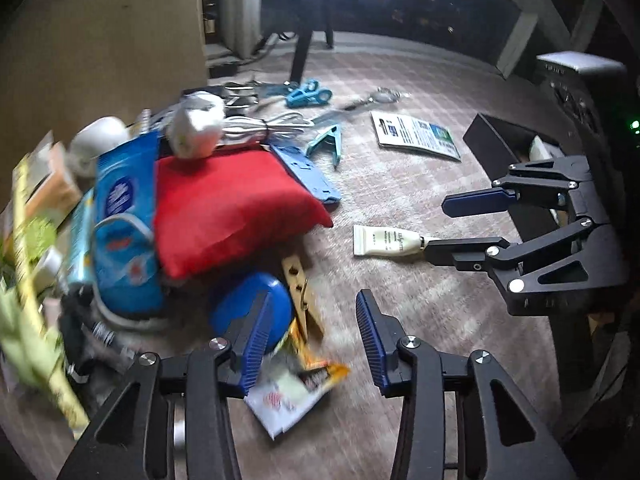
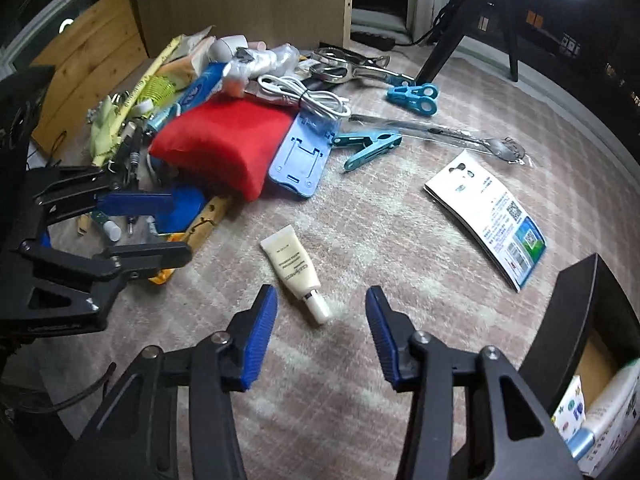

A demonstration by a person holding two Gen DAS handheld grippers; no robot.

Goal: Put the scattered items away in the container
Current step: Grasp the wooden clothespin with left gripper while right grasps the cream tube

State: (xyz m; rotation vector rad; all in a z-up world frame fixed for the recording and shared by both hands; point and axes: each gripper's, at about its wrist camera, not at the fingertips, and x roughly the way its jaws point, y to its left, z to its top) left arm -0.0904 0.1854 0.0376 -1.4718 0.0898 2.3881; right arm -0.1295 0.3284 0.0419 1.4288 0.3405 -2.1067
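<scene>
A pile of scattered items lies on the carpet: a red pouch, a blue round object, a wooden clothespin and a snack packet. My left gripper is open and empty over the packet and blue object. A cream tube lies alone. My right gripper is open and empty, just short of the tube's cap. The black container stands at the right with boxes inside.
A blue phone stand, teal clips, a white cable, a wrapped spoon, a leaflet, metal tongs and tissue packs lie around. A cardboard box and tripod legs stand behind.
</scene>
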